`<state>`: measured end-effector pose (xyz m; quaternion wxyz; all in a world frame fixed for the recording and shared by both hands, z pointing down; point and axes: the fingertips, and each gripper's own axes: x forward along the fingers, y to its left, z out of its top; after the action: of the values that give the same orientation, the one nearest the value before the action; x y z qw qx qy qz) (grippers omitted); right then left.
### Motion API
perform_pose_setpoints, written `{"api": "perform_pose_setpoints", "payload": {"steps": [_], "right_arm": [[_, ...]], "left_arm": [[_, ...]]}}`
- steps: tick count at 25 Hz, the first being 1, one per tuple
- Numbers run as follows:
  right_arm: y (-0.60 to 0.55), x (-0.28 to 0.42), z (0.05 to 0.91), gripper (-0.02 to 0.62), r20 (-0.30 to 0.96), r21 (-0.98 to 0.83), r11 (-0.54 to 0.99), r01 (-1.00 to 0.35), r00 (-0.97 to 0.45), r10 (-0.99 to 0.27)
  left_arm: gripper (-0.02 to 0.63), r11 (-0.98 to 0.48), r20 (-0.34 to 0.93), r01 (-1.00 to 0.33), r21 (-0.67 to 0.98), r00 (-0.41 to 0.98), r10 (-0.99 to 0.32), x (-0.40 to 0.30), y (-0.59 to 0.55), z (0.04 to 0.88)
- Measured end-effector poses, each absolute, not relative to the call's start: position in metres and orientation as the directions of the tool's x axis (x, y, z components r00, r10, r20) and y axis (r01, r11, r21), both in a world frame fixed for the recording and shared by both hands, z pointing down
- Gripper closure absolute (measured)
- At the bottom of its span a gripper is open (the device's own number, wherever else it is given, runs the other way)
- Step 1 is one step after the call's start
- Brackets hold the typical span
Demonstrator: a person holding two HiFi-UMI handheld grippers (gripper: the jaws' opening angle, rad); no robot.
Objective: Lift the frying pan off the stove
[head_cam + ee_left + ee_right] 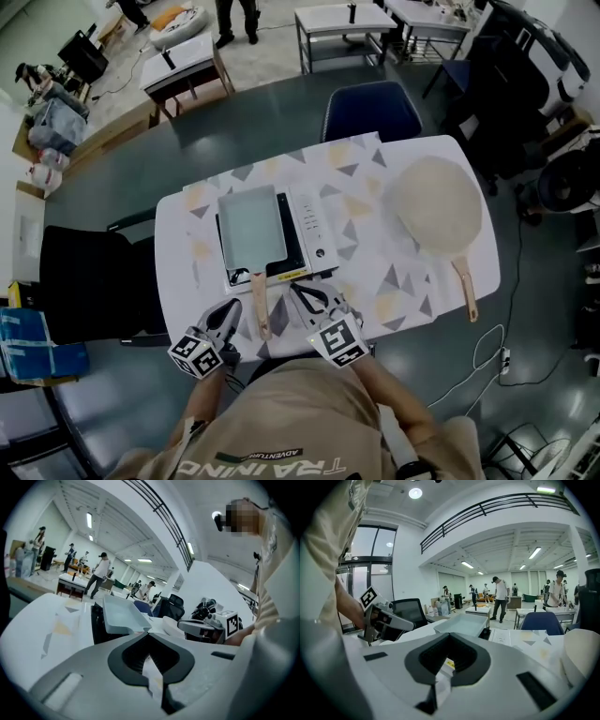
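A wide hall with a grey floor (281, 103); a white desk (174, 255) stands in the middle, covered by a cloth (375, 267) with triangles; a blue chair (371, 110) is behind it. The rectangular frying pan (251, 228) sits on the stove (310, 223) at the desk's left half; its long axis runs away from the person, and its wooden handle (260, 305) points toward the person, between the two grippers. The fingers of the left gripper (232, 309) and the right gripper (298, 292) are closed together, holding nothing.

Both forearms reach forward, side by side. The left hand-held gripper (228, 314) and the right hand-held gripper (305, 295) point ahead and slightly downward, near each other, each with its jaws closed together on nothing.
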<state>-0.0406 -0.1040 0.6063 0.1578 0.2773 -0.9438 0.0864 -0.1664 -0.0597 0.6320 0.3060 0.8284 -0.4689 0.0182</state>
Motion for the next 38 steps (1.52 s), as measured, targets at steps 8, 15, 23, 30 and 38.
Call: {"api": "perform_pose_setpoints", "payload": {"steps": [8, 15, 23, 30, 38], "right_arm": [[-0.125, -0.023, 0.622, 0.592, 0.365, -0.09, 0.855, -0.511, -0.815, -0.45], [-0.13, -0.034, 0.613, 0.592, 0.355, -0.076, 0.843, -0.532, -0.805, -0.475], [-0.112, -0.045, 0.602, 0.592, 0.359, -0.029, 0.815, -0.579, -0.767, -0.532], [-0.104, -0.044, 0.591, 0.592, 0.369, -0.007, 0.76, -0.65, -0.708, -0.601], [-0.102, -0.047, 0.591, 0.592, 0.379, 0.0, 0.726, -0.687, -0.672, -0.636]], "left_arm": [[0.607, -0.303, 0.282, -0.748, 0.591, 0.544, -0.79, -0.161, -0.087, 0.622], [0.607, -0.341, 0.249, -0.662, 0.667, 0.63, -0.735, -0.161, -0.09, 0.627], [0.606, -0.389, 0.164, -0.46, 0.798, 0.787, -0.595, -0.144, -0.079, 0.635], [0.466, -0.283, 0.117, -0.35, 0.893, 0.788, -0.605, -0.159, -0.096, 0.643], [0.468, -0.196, 0.078, -0.216, 0.957, 0.838, -0.54, -0.16, -0.096, 0.651]]}}
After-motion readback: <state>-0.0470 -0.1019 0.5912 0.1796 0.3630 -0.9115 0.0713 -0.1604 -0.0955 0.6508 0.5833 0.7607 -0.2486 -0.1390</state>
